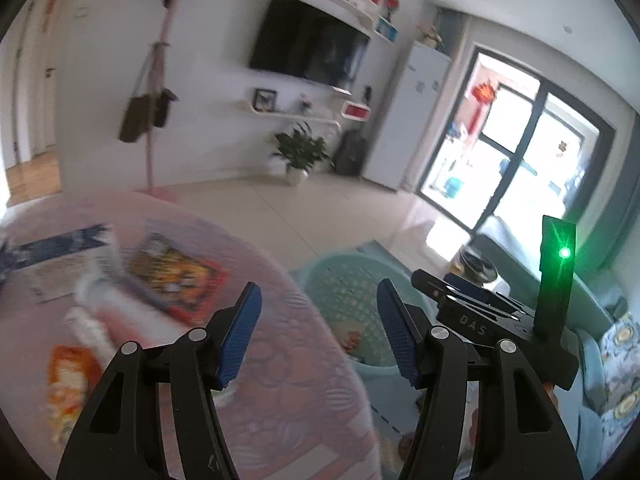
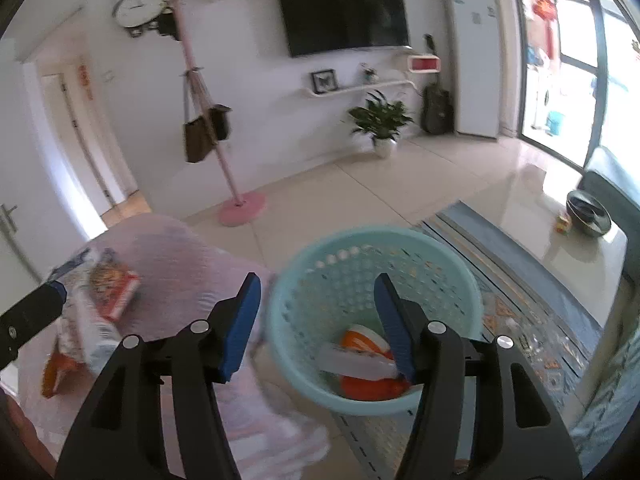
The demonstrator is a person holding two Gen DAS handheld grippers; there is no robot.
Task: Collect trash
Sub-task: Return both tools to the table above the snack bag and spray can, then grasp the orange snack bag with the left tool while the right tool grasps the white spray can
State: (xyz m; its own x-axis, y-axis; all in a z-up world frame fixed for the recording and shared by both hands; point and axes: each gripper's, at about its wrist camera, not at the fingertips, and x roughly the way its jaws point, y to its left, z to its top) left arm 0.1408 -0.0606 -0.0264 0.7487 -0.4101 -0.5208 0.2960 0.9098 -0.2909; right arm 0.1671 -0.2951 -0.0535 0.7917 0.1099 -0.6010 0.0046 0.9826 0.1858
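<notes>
A light teal perforated basket (image 2: pixel 404 252) stands on the floor beside a pink-covered table (image 2: pixel 192 280). In it lie an orange wrapper (image 2: pixel 368 388) and a white wrapper (image 2: pixel 352 362). My right gripper (image 2: pixel 318 320) is open and empty above the basket's near rim. My left gripper (image 1: pixel 320 332) is open and empty over the table's right edge, with the basket (image 1: pixel 340 280) beyond it. On the table lie a red and yellow packet (image 1: pixel 180 276), a white packet (image 1: pixel 92 292) and an orange wrapper (image 1: pixel 68 380). The right gripper's body (image 1: pixel 480 312) shows in the left wrist view.
A patterned blue rug (image 2: pixel 520 288) lies under the basket. A pink coat stand (image 2: pixel 240 204) with bags, a potted plant (image 2: pixel 380 124), a TV (image 2: pixel 344 12) and a white cabinet (image 2: pixel 476 56) stand along the far wall. A low table with a dark bowl (image 2: pixel 588 212) is at right.
</notes>
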